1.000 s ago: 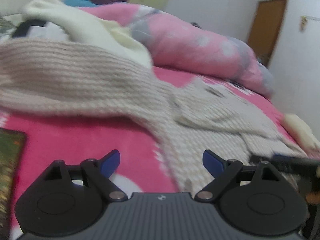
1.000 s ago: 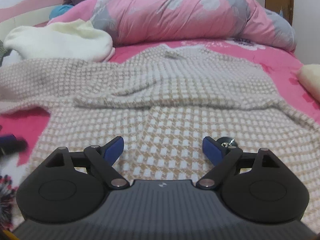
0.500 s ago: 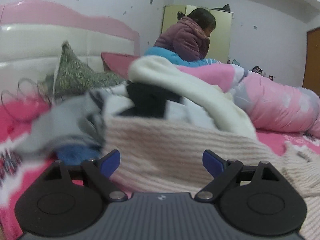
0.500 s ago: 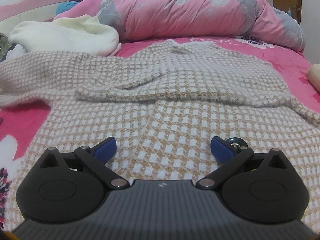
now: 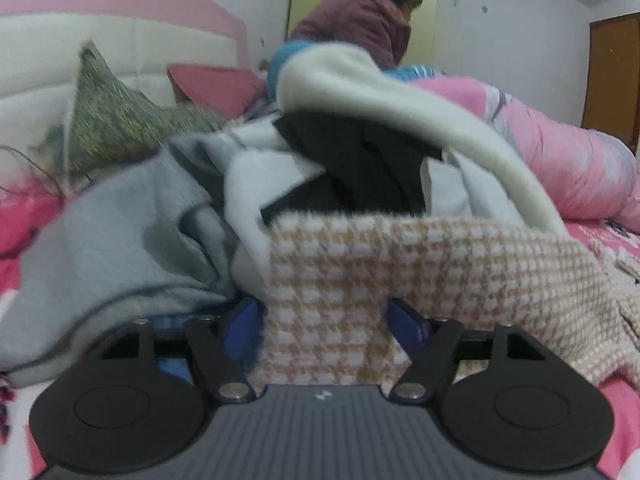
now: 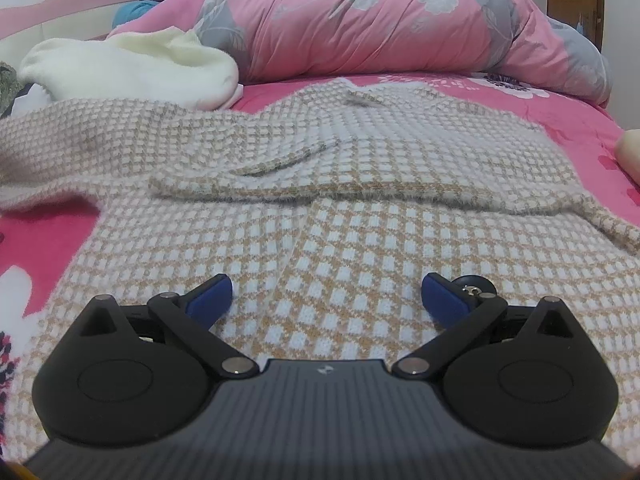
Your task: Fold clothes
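Checked beige-and-white sweater [image 6: 360,168] spread flat on the pink bed [image 6: 36,240], one sleeve folded across the chest, the other sleeve stretched out toward the left of the right wrist view. Right gripper [image 6: 326,294] low over the sweater's lower part, jaws spread wide, nothing between them; a small dark button [image 6: 474,286] just beside the right-hand finger.

Left gripper [image 5: 324,320] at the cuff end of the stretched sleeve [image 5: 332,280], jaws just closing in from a wider spread, the cuff between the blue pads and filling the gap; whether the pads actually press the knit, cannot tell. Behind the cuff a heap of other clothes: grey garment [image 5: 112,240], black-and-white piece [image 5: 360,168], cream fleece [image 5: 400,96] draped on top. Pink flowered quilt [image 6: 400,20] rolled along the far side of the bed. Person in a maroon jacket [image 5: 360,28] beyond the heap.
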The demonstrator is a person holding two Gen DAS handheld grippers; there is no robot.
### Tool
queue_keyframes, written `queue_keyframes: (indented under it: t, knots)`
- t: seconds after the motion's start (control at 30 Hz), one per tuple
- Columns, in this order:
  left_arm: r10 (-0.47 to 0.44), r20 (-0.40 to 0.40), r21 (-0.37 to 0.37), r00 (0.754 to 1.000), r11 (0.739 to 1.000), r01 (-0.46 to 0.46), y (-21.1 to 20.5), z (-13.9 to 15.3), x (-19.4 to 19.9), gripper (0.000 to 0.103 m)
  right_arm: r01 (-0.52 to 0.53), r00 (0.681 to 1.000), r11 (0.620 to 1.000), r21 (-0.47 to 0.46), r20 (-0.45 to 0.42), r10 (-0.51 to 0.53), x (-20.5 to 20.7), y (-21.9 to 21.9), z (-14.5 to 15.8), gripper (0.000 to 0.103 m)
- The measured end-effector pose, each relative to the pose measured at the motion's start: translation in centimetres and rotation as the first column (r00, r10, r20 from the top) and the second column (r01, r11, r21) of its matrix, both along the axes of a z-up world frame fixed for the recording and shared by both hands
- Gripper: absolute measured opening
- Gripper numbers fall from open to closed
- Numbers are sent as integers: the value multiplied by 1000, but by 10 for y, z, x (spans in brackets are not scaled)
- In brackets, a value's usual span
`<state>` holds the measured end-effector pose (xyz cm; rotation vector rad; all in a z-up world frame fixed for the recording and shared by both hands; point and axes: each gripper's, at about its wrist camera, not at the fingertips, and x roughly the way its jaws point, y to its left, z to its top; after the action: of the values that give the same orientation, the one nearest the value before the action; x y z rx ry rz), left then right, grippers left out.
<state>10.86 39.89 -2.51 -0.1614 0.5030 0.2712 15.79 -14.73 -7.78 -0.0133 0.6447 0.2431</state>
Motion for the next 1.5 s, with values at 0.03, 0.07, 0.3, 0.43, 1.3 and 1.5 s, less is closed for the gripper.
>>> queue_keyframes:
  t: [0.03,0.07,0.3,0.43,1.3,1.5]
  knots:
    - [-5,-7,-12,1000,1000,5,1,-3,3,69,0,1000,1000,-1,0,0,0,0,0,102]
    - [-7,-6,-20,1000,1000,7,2,-5,4,67,1,1000,1000,-1,0,-1,0,0,0,102]
    - [-11,6,-6,1000,1000,11,-1,-8,4,61,2,1000,1000,2,4,-2,0,0,-1,102]
    - [-8,11,17,1000,1000,8,-5,-3,1,23,3,1000,1000,5,7,-4,0,-1,-1,102]
    - [-371,317,40,873,925,379,-199,176,-49,11,4,999,992,124,43,-9,-7,-15,-1,102]
    - [-542,309,7,781,823,568,-296,172,-10,11,3,998,980,197,57,-15,-11,-26,-1,102]
